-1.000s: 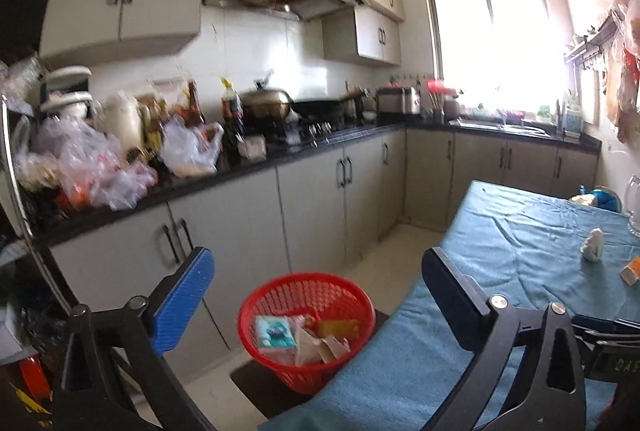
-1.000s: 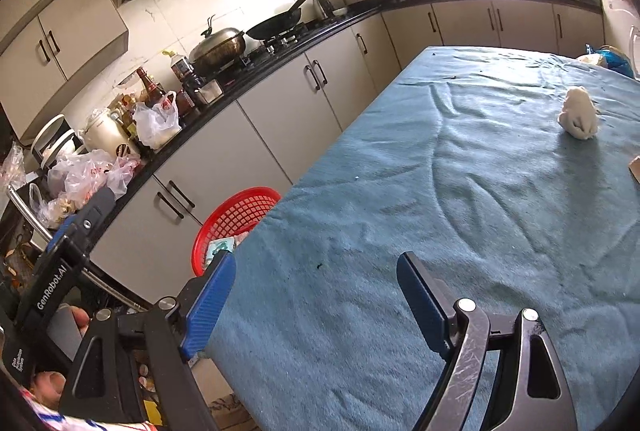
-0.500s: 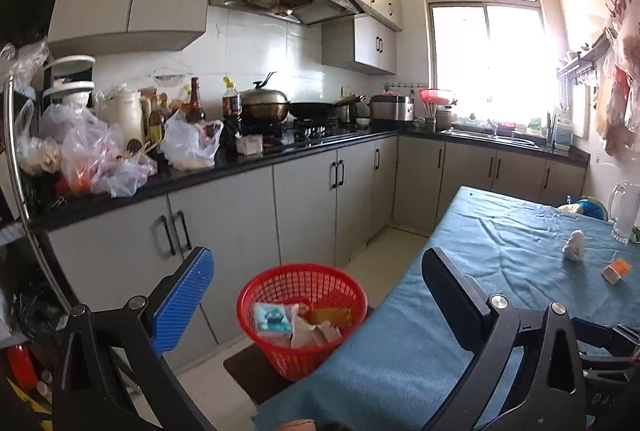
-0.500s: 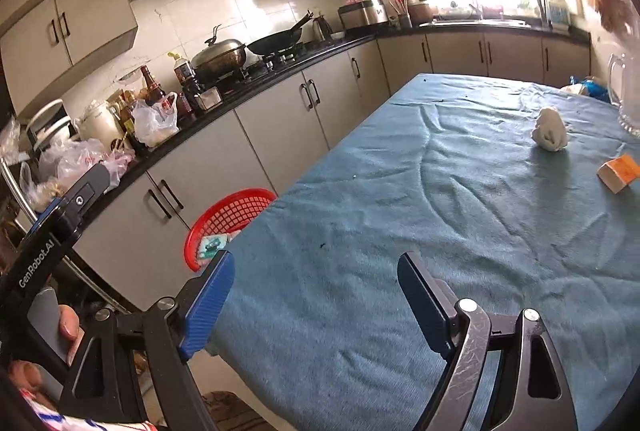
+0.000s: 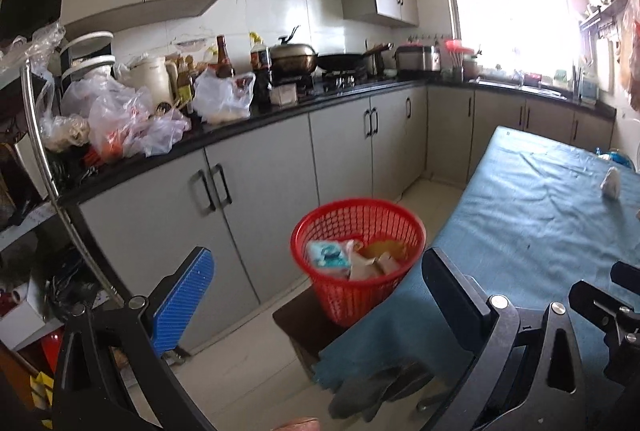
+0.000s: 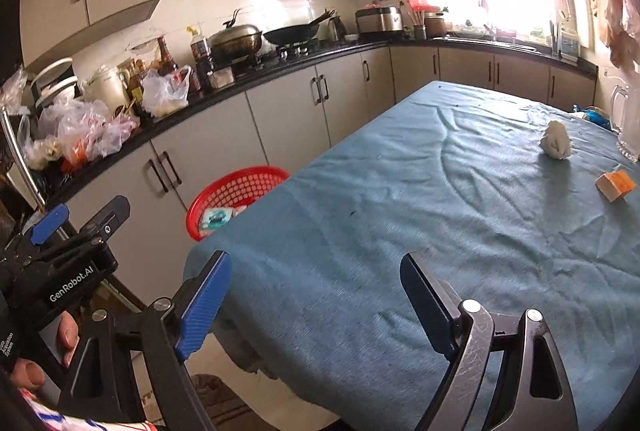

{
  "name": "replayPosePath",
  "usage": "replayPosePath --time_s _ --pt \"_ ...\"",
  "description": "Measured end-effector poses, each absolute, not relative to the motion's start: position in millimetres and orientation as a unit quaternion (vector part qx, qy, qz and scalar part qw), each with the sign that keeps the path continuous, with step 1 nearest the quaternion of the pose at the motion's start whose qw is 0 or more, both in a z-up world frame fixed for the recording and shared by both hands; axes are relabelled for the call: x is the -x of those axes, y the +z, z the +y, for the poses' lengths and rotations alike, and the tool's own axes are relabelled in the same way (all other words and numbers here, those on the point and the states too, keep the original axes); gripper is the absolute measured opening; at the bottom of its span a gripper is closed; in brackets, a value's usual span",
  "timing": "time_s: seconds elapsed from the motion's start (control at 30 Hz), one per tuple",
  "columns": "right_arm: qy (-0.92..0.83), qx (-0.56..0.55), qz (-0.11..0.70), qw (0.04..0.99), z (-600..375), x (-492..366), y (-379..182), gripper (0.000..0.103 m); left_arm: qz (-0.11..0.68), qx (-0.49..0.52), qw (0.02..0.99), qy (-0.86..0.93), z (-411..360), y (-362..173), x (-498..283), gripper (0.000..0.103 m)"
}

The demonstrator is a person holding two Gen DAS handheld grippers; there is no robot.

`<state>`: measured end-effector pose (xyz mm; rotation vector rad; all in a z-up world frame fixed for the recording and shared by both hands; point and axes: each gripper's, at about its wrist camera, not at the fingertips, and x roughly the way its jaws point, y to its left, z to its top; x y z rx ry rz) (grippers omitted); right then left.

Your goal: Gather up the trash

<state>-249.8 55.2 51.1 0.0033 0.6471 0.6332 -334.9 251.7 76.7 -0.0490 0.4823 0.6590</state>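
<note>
Lower centre: red basket point(image 5: 357, 255) holds wrappers | right of frame: white wad point(image 6: 556, 141), orange box point(image 6: 615, 184) left on table | left gripper point(image 5: 316, 295), right gripper point(image 6: 316, 301) gaping, empty

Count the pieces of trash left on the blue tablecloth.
2: a crumpled white wad at the far right, and a small orange-and-white carton nearer, by the right edge. The blue packet beside the jug may be another.
</note>
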Motion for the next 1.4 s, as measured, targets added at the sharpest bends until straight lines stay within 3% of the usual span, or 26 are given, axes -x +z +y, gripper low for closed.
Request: replayPosePath --time_s 1.4 --pt "0.323 0.049 0.32 0.889 97.9 275.6 27.3 0.09 0.299 0.071 0.903 0.302 279.4 41.5 337.6 0.103"
